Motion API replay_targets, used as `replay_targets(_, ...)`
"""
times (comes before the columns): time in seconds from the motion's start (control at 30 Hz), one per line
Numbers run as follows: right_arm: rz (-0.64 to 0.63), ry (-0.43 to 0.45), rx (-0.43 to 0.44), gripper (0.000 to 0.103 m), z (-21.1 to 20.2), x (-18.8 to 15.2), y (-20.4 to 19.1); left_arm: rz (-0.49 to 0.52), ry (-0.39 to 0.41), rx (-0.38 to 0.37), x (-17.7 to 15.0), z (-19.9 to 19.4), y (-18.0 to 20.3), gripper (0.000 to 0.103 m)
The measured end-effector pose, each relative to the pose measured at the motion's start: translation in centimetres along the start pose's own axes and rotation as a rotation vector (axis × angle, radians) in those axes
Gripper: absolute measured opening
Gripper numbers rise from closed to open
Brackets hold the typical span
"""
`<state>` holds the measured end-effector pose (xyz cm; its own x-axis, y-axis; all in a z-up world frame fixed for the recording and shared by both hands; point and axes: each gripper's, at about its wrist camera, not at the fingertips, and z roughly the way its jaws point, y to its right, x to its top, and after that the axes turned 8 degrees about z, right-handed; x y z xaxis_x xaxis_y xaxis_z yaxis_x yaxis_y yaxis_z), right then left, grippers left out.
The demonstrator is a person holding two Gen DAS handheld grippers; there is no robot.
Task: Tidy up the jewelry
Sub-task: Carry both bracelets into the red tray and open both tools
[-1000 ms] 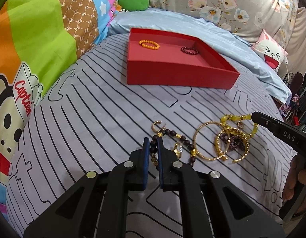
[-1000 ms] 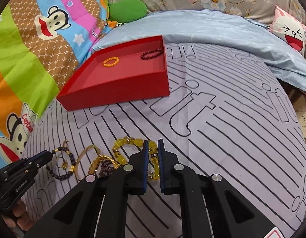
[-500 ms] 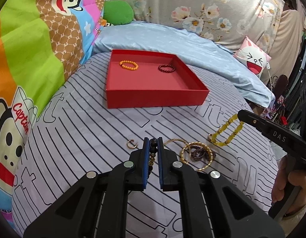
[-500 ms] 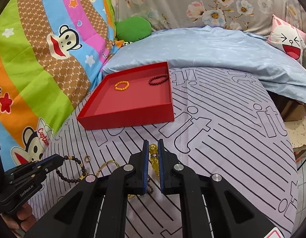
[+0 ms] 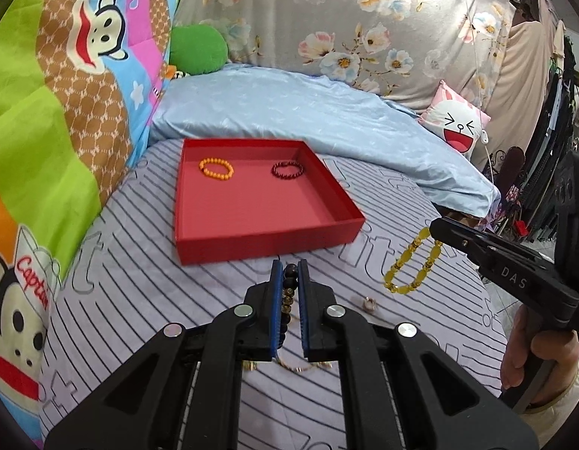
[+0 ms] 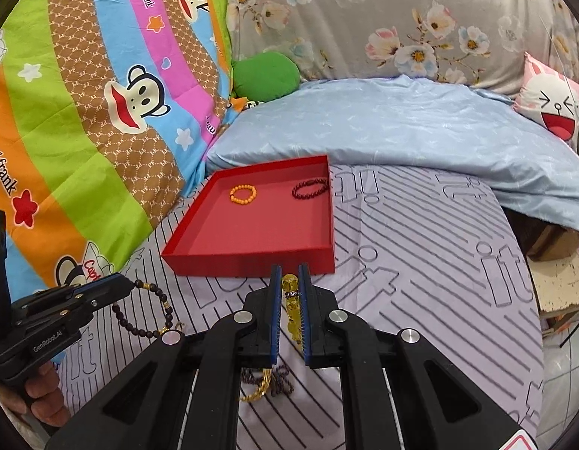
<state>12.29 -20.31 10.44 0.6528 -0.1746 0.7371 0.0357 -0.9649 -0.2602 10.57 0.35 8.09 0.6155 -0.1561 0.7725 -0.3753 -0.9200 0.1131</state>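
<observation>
My left gripper [image 5: 290,267] is shut on a dark beaded bracelet [image 5: 289,281], which hangs from it in the right wrist view [image 6: 146,313]. My right gripper [image 6: 290,275] is shut on a yellow beaded bracelet [image 6: 292,302], seen dangling in the left wrist view [image 5: 411,262]. Both are lifted above the bed, just in front of the red tray [image 5: 266,242]. The tray holds an orange bracelet [image 5: 216,169] and a dark red bracelet [image 5: 287,169] at its far side.
Gold bangles and a dark purple bracelet [image 6: 266,384] lie on the striped sheet beneath the grippers. A small ring [image 5: 370,303] lies on the sheet. A blue pillow [image 5: 308,112] lies behind the tray; a colourful blanket [image 5: 45,112] rises at left.
Both grippers have lifted their bracelets off the sheet and moved toward the red tray. The remaining jewelry pile has dropped beneath them.
</observation>
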Motion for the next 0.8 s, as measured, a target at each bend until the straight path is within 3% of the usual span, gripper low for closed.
replay_targets(0.23, -0.028, 0.006, 0.024, 0.008, 2.7, 3.9, -0.7, 0.025, 0.035, 0.022, 4.1, 2.3, -1.0, 0.008)
replay_targets(0.5, -0.045, -0.034, 0.068, 0.008, 8.7, 8.2, -2.6, -0.004, 0.032, -0.004, 8.7, 7.5, -3.6, 0.008)
replay_targets(0.8, -0.053, -0.122, 0.088, 0.009, 16.6, 9.9, -3.9, -0.046, -0.01, -0.008, 10.6, 14.5, -7.2, 0.008)
